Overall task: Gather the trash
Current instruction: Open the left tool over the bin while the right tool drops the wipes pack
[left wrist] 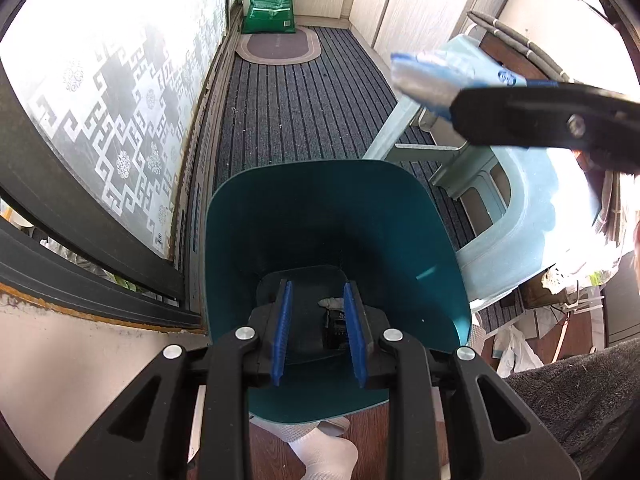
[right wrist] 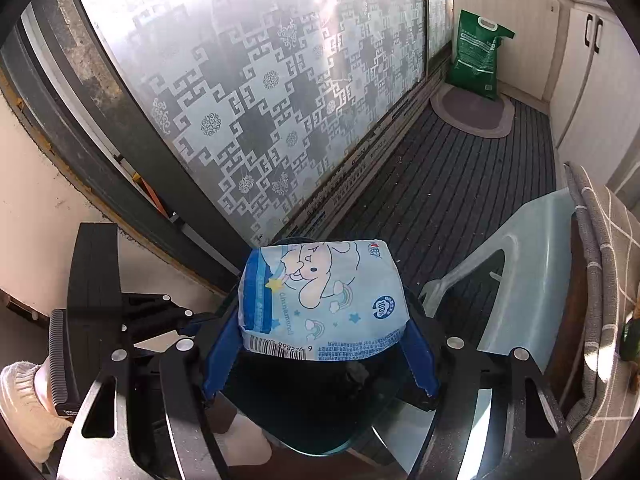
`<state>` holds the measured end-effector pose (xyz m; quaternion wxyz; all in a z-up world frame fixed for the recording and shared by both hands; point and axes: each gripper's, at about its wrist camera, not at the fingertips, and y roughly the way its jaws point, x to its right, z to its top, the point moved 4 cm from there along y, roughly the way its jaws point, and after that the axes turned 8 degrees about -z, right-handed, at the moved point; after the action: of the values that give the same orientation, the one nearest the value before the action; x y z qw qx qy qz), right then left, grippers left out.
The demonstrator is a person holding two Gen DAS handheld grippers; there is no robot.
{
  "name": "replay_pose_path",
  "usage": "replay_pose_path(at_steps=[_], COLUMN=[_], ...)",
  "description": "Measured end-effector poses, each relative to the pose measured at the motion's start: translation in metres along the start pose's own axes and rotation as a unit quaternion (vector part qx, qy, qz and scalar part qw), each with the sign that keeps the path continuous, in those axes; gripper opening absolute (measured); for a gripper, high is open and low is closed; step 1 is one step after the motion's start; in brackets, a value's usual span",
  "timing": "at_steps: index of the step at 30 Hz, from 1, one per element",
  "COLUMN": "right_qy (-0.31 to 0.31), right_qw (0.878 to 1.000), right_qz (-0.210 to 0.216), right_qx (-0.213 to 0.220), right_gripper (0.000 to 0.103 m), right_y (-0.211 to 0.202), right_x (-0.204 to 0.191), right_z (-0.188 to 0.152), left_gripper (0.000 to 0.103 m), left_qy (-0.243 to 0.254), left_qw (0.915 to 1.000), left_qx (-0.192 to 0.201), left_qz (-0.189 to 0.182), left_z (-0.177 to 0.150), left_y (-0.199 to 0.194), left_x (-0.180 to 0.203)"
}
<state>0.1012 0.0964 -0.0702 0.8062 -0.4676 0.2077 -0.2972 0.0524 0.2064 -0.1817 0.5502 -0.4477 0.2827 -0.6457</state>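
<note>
My left gripper (left wrist: 318, 330) is shut on the near wall of a teal trash bin (left wrist: 420, 240) and holds it up, its mouth open toward me. A crumpled white scrap (left wrist: 330, 302) and a dark item lie at the bin's bottom. My right gripper (right wrist: 320, 344) is shut on a light blue tissue pack (right wrist: 324, 300) printed with a cartoon puppy. In the left wrist view the pack (left wrist: 436, 76) hangs above and right of the bin's rim. In the right wrist view the bin's dark opening (right wrist: 320, 408) lies directly below the pack.
A striped grey carpet (left wrist: 296, 100) runs to an oval mat (left wrist: 278, 46) and a green bag (left wrist: 272, 0). A pale blue plastic chair (left wrist: 516, 216) stands on the right. A patterned glass sliding door (right wrist: 248, 100) is on the left. A person's white sock (left wrist: 324, 456) is below.
</note>
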Motion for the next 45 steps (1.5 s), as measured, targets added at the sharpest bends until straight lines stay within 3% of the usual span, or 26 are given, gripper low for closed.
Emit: replay_pose_path(at_steps=[15,32,40,45], right_qy=[-0.025,-0.049,-0.051,-0.066], right_qw=[0.998,0.990,0.990,0.994], right_qz=[-0.013,-0.016,-0.009,-0.002], right_qx=[-0.060,-0.134,-0.128,-0.091], right_gripper=[0.073,0.075,0.081,0.069], right_y=[0.057,0.100,0.093,0.069], right_x=[-0.008,-0.019,-0.017,-0.025], right_z=[-0.034,-0.077,-0.082,-0.072], left_gripper=[0.018,0.018,0.018,0.018], left_qy=[-0.001,0.005,0.006,0.006], left_qw=[0.9937,0.9827,0.9778,0.9740], left_qx=[0.110,0.185,0.209,0.226], left_qz=[0.019,0.005,0.005,0.006], left_z=[0.030,0.050,0.058,0.063], left_y=[-0.069,-0.125,-0.141,-0.153], left_x=[0.002,0.031,0.040,0.047])
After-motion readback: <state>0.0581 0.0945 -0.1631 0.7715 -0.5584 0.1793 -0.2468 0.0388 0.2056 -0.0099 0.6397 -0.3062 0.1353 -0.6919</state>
